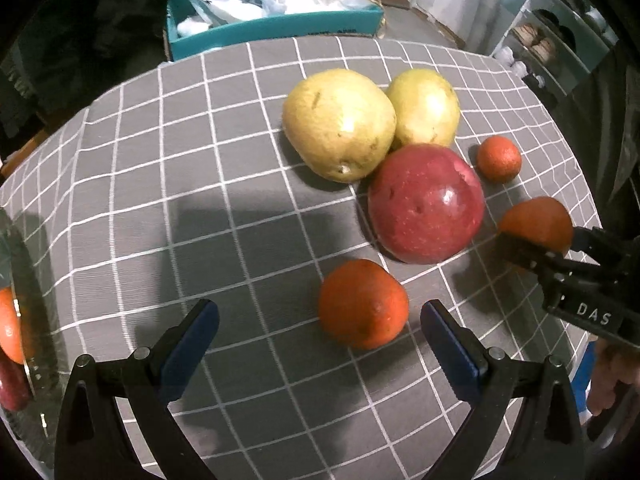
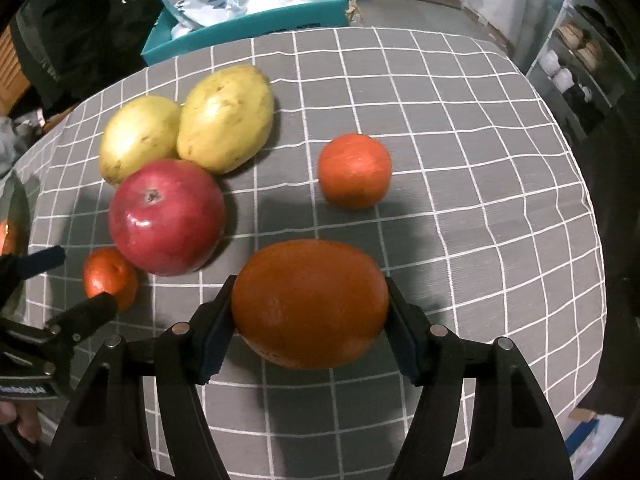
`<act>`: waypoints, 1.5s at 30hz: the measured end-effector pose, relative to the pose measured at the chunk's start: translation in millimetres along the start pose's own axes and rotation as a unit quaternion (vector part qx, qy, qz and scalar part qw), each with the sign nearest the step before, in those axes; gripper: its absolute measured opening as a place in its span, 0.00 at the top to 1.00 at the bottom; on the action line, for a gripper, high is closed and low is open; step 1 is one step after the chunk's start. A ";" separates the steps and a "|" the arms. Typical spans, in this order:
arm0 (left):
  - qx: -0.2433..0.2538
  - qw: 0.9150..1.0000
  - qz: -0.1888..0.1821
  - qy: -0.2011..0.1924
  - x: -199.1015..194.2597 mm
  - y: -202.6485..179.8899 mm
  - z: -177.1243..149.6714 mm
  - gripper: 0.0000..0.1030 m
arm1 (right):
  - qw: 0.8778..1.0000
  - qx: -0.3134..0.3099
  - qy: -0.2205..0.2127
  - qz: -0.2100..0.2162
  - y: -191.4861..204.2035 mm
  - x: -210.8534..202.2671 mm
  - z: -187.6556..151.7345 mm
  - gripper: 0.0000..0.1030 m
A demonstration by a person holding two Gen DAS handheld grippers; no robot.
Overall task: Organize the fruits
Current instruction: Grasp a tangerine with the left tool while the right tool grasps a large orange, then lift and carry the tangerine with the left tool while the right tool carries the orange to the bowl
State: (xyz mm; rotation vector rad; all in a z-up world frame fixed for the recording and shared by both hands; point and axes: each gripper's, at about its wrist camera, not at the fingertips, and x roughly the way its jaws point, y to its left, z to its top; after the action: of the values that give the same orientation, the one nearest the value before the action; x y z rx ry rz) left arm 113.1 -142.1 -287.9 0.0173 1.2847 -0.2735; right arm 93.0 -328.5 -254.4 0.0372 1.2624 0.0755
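On the grey checked tablecloth [image 1: 160, 200] lie two yellow pears [image 1: 340, 124] [image 1: 426, 108], a red apple [image 1: 426, 204], a small orange [image 1: 499, 159] and a nearer orange [image 1: 362, 304]. My left gripper [image 1: 320, 340] is open and points down; the nearer orange sits just ahead between its blue pads, untouched. In the right wrist view, my right gripper [image 2: 310, 332] is shut on a large orange [image 2: 310, 304] held over the cloth. The apple [image 2: 166, 218], the pears [image 2: 226, 118] and another orange [image 2: 354, 170] lie beyond it. The left gripper [image 2: 76, 280] shows at the left beside an orange [image 2: 108, 276].
A glass dish [image 1: 30, 364] at the left edge holds an orange and something red. A teal box [image 1: 280, 28] with plastic bags stands behind the table. Shelves [image 2: 576, 60] stand at the far right. A hand [image 1: 608, 380] holds the right gripper's handle.
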 end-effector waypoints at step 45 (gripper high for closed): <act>-0.004 0.995 -0.009 -0.100 -93.8 12.4 -0.6 0.55 | 0.992 -0.057 -0.110 0.012 63.3 -82.4 20.9 0.35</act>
State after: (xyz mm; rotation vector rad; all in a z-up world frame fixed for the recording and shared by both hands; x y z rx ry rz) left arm 91.2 -112.0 -200.9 -0.0290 1.0869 -0.2784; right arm 85.9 -271.5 -165.4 -0.0360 1.0354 0.1600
